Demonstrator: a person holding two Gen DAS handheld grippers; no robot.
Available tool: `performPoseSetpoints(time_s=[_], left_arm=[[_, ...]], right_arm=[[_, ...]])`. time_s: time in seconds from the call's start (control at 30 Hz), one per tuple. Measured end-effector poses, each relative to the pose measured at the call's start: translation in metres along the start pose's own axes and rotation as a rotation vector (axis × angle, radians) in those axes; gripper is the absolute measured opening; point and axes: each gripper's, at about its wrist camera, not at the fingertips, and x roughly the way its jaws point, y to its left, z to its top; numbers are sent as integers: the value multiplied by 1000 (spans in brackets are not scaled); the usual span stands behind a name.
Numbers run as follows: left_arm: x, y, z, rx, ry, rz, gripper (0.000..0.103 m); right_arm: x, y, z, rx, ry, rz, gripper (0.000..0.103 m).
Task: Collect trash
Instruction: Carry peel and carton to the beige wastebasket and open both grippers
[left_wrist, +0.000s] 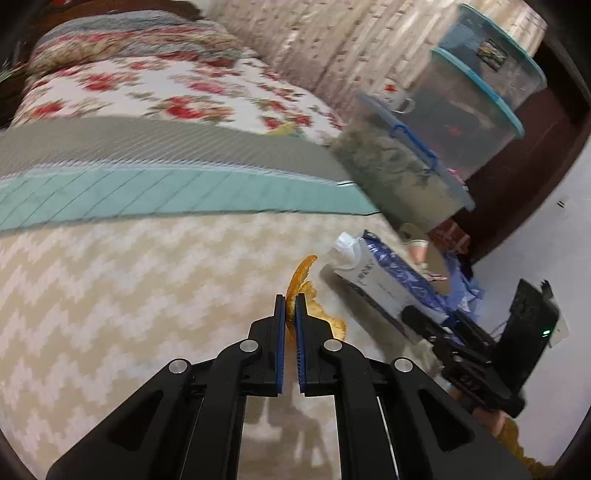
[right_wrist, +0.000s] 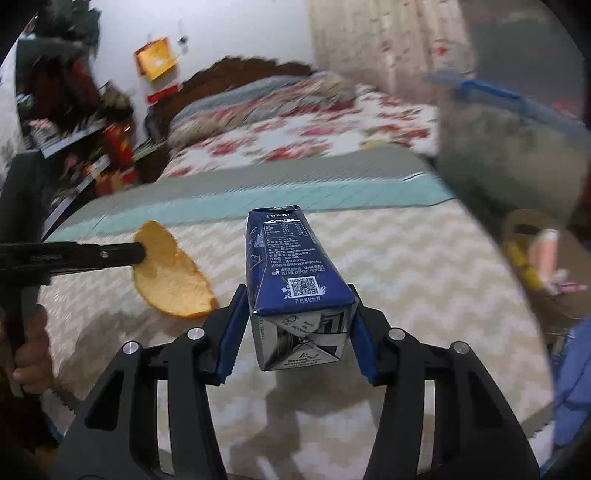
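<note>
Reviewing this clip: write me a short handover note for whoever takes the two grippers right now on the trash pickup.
Left gripper: shut on the orange peel, which hangs clear of the bedspread.
Right gripper: shut on the blue milk carton, pads against both sides near its folded bottom end.
Done: both pieces of trash are gripped.
Left: carry both to the trash. A blue bag lies at the bed's edge beside the right gripper; whether it is the trash bag I cannot tell. Small wrappers sit in a brown bag off the bed's side; their state is too blurred to judge.
</note>
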Motion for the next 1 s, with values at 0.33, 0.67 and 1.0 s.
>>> performPoseSetpoints(time_s=[0.33,0.67,1.0], left_arm=[[88,-145,55,212,62,-121,5],[229,-291,93,389,153,-181,5],[359,-310,76,432,327,-34,34]], right_arm=[[-71,-135,8,238,-173,-245,53],[-87,-275,13,427,-179,-486,53],[-28,-324,11,443,-33,-453,72]])
